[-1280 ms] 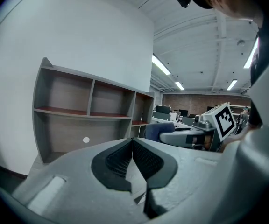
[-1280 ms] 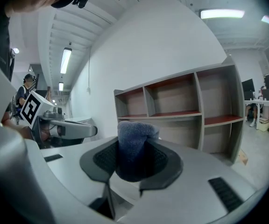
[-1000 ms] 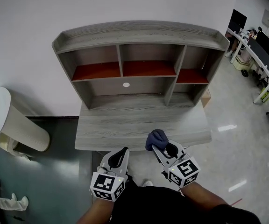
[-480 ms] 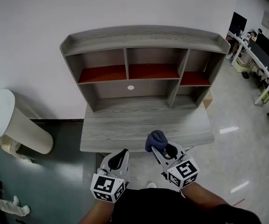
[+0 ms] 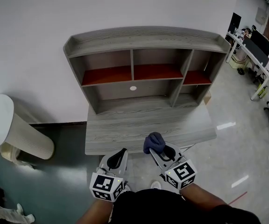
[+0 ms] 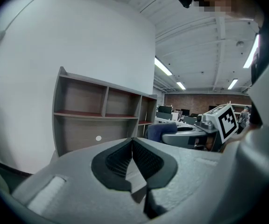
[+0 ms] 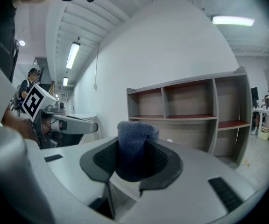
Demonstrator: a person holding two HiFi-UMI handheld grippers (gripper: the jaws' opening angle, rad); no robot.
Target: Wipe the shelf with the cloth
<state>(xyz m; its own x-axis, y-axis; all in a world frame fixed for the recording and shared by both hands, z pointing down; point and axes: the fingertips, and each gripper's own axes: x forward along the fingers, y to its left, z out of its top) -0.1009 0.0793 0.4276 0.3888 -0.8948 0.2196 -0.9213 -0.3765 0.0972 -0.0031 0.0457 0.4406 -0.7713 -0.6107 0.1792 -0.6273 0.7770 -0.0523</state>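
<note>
A grey wooden shelf unit with red-brown compartment floors stands on a grey desk against the white wall. My right gripper is shut on a bunched dark blue cloth, held just short of the desk's front edge. In the right gripper view the cloth fills the gap between the jaws, with the shelf ahead. My left gripper is shut with nothing in it, below the desk's front edge; its jaws meet in the left gripper view.
A white cylindrical bin stands on the dark floor at the left. Office desks with monitors line the far right. A small white round mark shows on the shelf's back panel.
The view has shifted so the shelf and desk sit a little further right and lower in the frame. Both grippers have kept their state and relative positions.
</note>
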